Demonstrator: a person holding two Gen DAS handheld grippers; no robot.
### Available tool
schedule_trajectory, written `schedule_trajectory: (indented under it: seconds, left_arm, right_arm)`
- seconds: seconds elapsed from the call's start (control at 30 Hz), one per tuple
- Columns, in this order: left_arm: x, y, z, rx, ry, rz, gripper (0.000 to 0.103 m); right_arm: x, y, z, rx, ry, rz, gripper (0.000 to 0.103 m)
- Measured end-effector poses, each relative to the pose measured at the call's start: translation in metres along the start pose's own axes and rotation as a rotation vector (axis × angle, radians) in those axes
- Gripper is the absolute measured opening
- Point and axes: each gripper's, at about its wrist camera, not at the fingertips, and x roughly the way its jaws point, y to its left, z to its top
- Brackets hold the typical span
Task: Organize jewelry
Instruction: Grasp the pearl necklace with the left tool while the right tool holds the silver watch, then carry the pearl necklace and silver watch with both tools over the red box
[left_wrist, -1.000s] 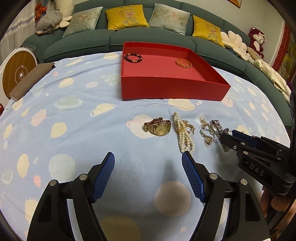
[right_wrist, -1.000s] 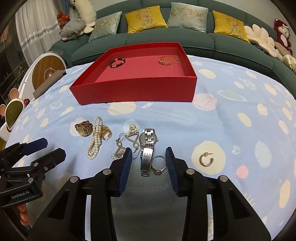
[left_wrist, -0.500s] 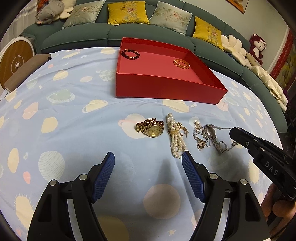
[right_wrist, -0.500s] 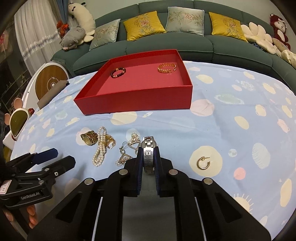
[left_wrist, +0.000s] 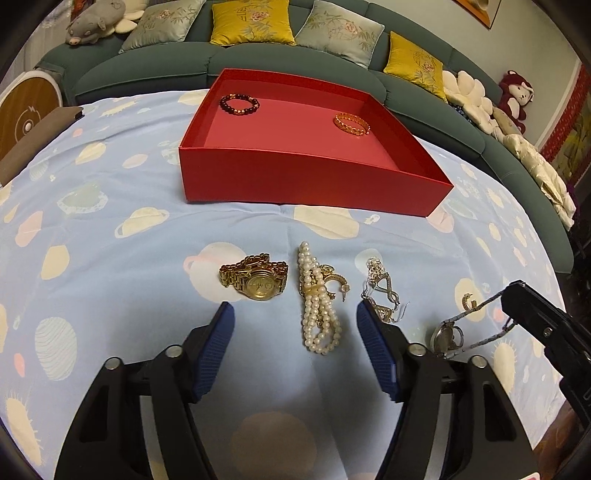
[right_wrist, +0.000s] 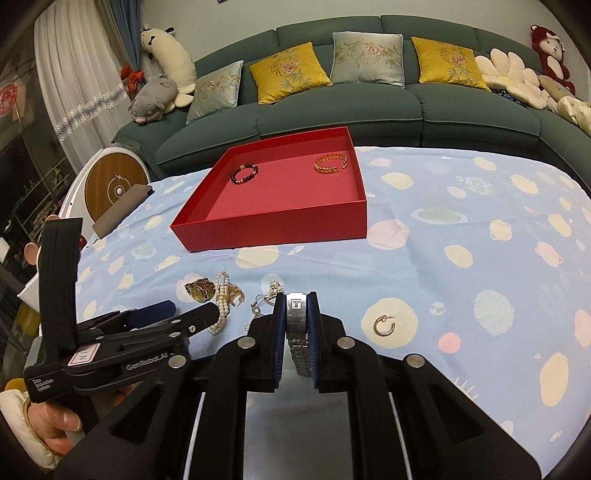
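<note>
A red tray (left_wrist: 295, 181) (right_wrist: 280, 230) on the blue cloth holds a dark bead bracelet (left_wrist: 239, 104) and a gold bracelet (left_wrist: 351, 124). In front of it lie a gold watch (left_wrist: 258, 282), a pearl bracelet (left_wrist: 317, 306), a gold hoop earring (left_wrist: 334, 282) and silver pieces (left_wrist: 380, 284). My left gripper (left_wrist: 293, 339) is open, low over the pearls. My right gripper (right_wrist: 296, 317) is shut on a silver watch (right_wrist: 297, 325), lifted off the cloth; the watch hangs from it in the left view (left_wrist: 448, 334). A second gold hoop earring (right_wrist: 384, 324) lies to the right.
A green sofa (right_wrist: 369, 107) with cushions and plush toys curves behind the table. A round wooden-faced device (right_wrist: 114, 186) and a brown pad (right_wrist: 122, 212) sit at the left edge of the cloth.
My right gripper closed on the silver watch and raised it off the cloth. My left gripper moved forward toward the pearls and stayed open.
</note>
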Motion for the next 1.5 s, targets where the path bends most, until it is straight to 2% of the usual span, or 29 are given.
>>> schedule_trajectory:
  seconds: [0.07, 0.23, 0.3, 0.33, 0.57, 1.0, 1.33, 1.5]
  left_arm:
    - [0.003, -0.002, 0.0, 0.018, -0.017, 0.026, 0.05]
    - [0.006, -0.008, -0.002, 0.061, -0.038, 0.045, 0.041]
    - [0.006, -0.012, -0.004, 0.086, -0.048, 0.05, 0.03]
    - [0.007, -0.014, -0.005, 0.104, -0.052, 0.052, 0.016]
    - [0.0, -0.013, -0.003, 0.105, -0.055, 0.036, 0.013]
    - [-0.058, -0.01, 0.012, 0.113, -0.12, -0.05, 0.012]
    - [-0.087, -0.003, 0.053, 0.065, -0.208, -0.076, 0.012]
    - [-0.088, -0.002, 0.082, 0.071, -0.247, -0.044, 0.012]
  right_arm:
    - [-0.001, -0.001, -0.001, 0.002, 0.001, 0.0, 0.011]
    - [-0.003, -0.004, -0.003, 0.002, 0.001, -0.002, 0.011]
    - [-0.004, -0.005, -0.003, 0.003, 0.001, -0.003, 0.011]
    - [-0.004, -0.006, -0.003, 0.004, 0.001, -0.002, 0.011]
    - [-0.008, -0.007, -0.001, 0.008, -0.015, -0.004, 0.011]
    - [-0.022, -0.006, 0.022, 0.022, -0.081, -0.008, 0.011]
    - [-0.021, 0.004, 0.058, 0.021, -0.152, -0.02, 0.011]
    - [-0.02, 0.007, 0.087, 0.014, -0.195, -0.018, 0.011]
